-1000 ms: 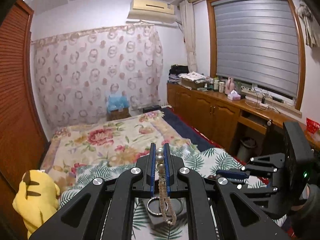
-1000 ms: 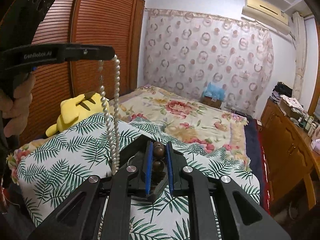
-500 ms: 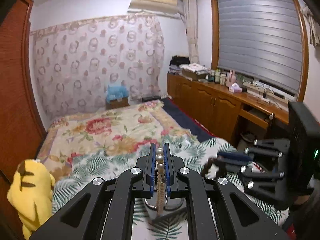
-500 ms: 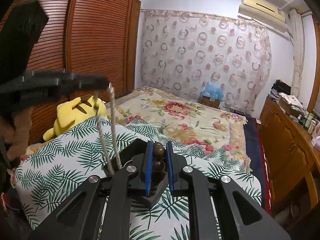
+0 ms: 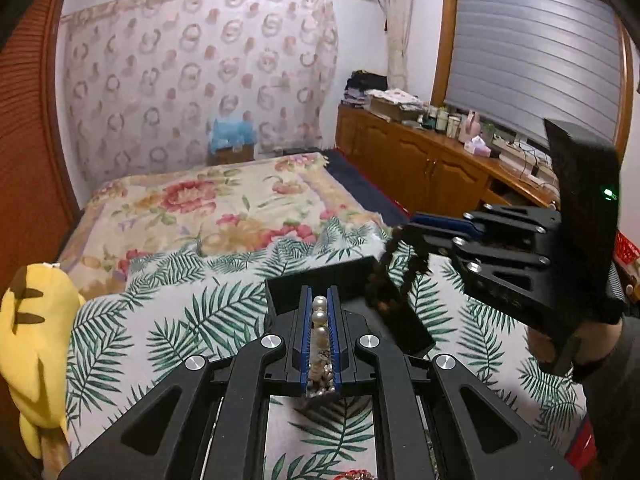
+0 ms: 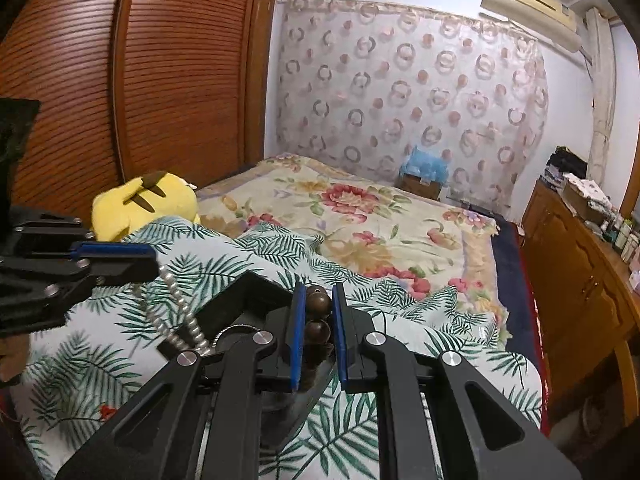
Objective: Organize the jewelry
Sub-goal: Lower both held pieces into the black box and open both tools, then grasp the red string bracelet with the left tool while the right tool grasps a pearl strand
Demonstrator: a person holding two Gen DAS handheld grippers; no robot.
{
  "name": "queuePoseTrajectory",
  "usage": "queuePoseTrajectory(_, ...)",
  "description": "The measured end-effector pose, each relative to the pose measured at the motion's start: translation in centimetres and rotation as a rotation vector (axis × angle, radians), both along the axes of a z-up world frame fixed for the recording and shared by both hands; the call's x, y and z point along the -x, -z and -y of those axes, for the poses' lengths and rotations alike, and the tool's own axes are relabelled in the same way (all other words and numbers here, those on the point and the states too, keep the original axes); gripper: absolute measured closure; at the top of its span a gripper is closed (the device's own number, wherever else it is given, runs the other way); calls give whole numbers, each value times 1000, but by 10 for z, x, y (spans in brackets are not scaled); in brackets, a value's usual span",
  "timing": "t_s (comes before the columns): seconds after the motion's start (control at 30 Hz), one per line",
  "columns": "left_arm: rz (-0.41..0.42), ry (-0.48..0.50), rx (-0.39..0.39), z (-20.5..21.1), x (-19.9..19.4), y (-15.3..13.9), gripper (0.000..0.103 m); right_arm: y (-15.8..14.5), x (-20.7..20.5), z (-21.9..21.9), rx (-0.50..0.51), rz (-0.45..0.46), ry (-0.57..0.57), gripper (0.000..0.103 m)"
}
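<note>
My left gripper (image 5: 320, 304) is shut on a white pearl necklace (image 5: 319, 316); in the right wrist view the gripper (image 6: 120, 260) sits at the left and the pearl strand (image 6: 176, 308) hangs down onto a black jewelry box (image 6: 244, 300). My right gripper (image 6: 316, 300) is shut on a dark brown wooden bead bracelet (image 6: 318, 304); in the left wrist view the gripper (image 5: 432, 226) is at the right and the brown beads (image 5: 392, 276) dangle over the black box (image 5: 352, 276). The box lies on the palm-leaf bedspread.
A yellow plush toy (image 5: 32, 336) lies at the bed's left edge by the wooden wardrobe (image 6: 120, 80). A floral quilt (image 5: 208, 200) covers the far bed. A wooden cabinet (image 5: 432, 164) with clutter runs along the right wall.
Both grippers have dropped lower toward the black box. The pearl strand, earlier hanging free, now rests on the box. The brown beads swing over it.
</note>
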State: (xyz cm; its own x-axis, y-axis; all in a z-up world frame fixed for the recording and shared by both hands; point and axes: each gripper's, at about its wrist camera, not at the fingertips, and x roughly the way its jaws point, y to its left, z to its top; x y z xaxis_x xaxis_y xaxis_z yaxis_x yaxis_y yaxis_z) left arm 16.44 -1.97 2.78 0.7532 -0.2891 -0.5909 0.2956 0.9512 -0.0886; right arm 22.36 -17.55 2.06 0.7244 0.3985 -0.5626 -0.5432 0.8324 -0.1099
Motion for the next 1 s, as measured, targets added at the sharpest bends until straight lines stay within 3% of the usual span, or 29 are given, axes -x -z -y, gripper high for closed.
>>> queuePoseTrajectory(0.17,-3,-4,1,-2,3,2,96,13,-11,-11,41,-25,16,88)
queuePoseTrajectory(0.27,-6,-2,2,-3,6,1,96,15,-12,-9,14,-42,8,87)
queuePoseTrajectory(0.57,-36,16,4,-10,35,20,94,17,34,16,-38,-64,-35,87)
queuePoseTrajectory(0.63,-47,15,-1,-11,41,27,91,21,51,20,-34,-72,-51,87)
queuePoseTrajectory(0.7,-56,11,-5,-14,50,35,80,26,68,26,-39,-93,-69,87)
queuePoseTrajectory(0.93,-104,7,-28,-22,67,64,77,56,107,32,-14,-176,-103,87)
queuePoseTrajectory(1.0,-118,4,-31,-25,69,71,72,66,111,32,7,-197,-102,87)
